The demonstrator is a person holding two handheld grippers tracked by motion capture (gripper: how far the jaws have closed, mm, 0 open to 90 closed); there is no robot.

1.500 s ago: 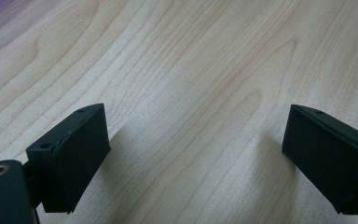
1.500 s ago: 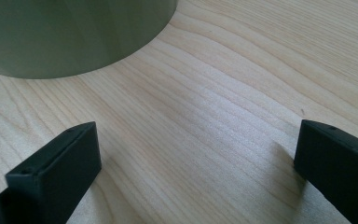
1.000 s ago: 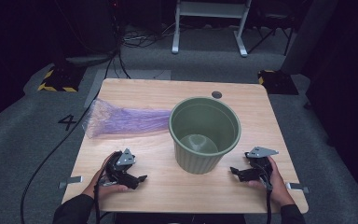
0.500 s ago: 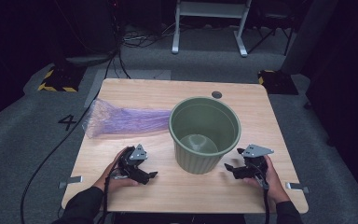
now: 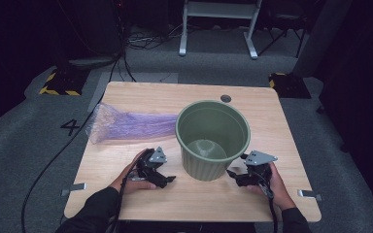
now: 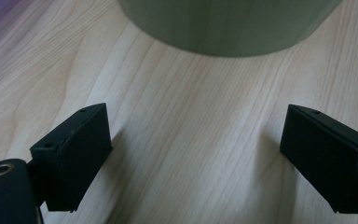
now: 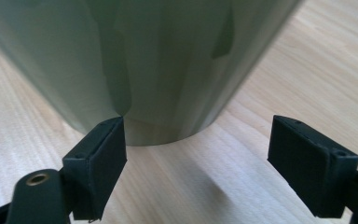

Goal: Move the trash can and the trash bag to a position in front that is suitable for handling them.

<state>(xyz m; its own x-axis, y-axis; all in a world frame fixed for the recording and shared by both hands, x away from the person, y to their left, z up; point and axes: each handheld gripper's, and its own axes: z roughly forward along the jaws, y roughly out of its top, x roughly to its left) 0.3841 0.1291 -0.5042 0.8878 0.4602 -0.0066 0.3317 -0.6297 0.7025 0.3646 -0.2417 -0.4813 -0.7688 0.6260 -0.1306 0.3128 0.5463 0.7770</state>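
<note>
A: Quick one. Green bin [image 5: 212, 141] is sitting upright in the centre of the high view, on the wooden table [image 5: 281, 121]. Purple plastic bag [image 5: 128, 124] is lying flat at left-centre, its right end touching or nearly touching the bin wall, I cannot tell which.

B: Grippers?

A: Left gripper [image 5: 161, 177] is resting low on the table at lower centre-left, jaws spread wide, holding nothing; in the left gripper view the bin base [image 6: 228, 28] is showing along the top edge, apart from the jaws. Right gripper [image 5: 236, 175] is sitting at lower centre-right, just beside the bin base, jaws also wide and empty; in the right gripper view the bin wall [image 7: 149, 65] is looming close at upper left.

B: Step in hand?

A: Looks like both are closing in on the bin, probably to bag it. To do it well: I'd be swinging the left one up-frame to the bag's near edge, pinching a single layer, and keeping the right one on the bin rim so it isn't sliding.

B: Versus the earlier frames?

A: Left gripper is moving right, from the lower left toward the bin. Right one is creeping left, closer to the base. Bin and bag are staying put.
</note>
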